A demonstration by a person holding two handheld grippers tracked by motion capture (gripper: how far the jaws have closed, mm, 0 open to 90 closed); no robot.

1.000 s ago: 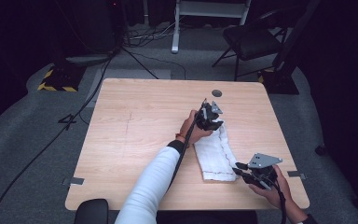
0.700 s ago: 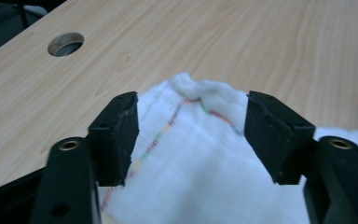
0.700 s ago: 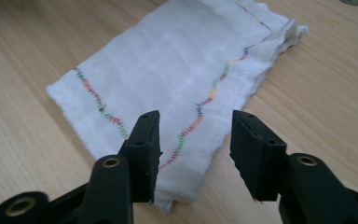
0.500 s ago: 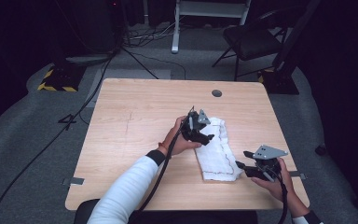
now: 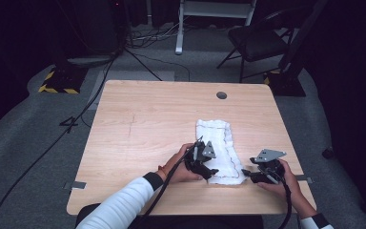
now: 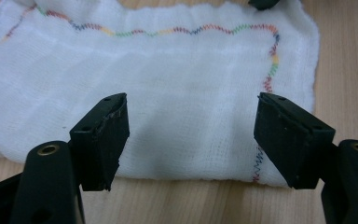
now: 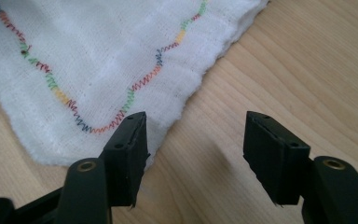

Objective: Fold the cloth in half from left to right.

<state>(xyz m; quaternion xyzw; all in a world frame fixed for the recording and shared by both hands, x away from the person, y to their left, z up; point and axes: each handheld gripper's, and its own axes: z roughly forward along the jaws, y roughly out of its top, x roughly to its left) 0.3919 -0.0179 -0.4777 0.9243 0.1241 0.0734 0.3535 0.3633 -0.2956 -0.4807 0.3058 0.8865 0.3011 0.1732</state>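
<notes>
Right now the wooden table [image 5: 143, 124] carries a white cloth [image 5: 218, 145], folded into a long strip that lies on the half of the tabletop toward the person, off to the right of its middle and running from mid-table to near the front edge. Its hem is stitched in a wavy line of many colours [image 6: 168, 31], plain in both gripper views. At the cloth's near end, on its left side, the left gripper [image 5: 208, 171] rests low over the fabric; its jaws have just been opening and now stand wide apart, with the cloth lying flat beneath and between them, unpinched. Just off the cloth's near right corner sits the right gripper [image 5: 246, 175], held in the person's right hand [image 5: 286, 179]; its jaws have also just been opening and stand apart, one jaw beside the cloth's corner, the other over bare wood
</notes>
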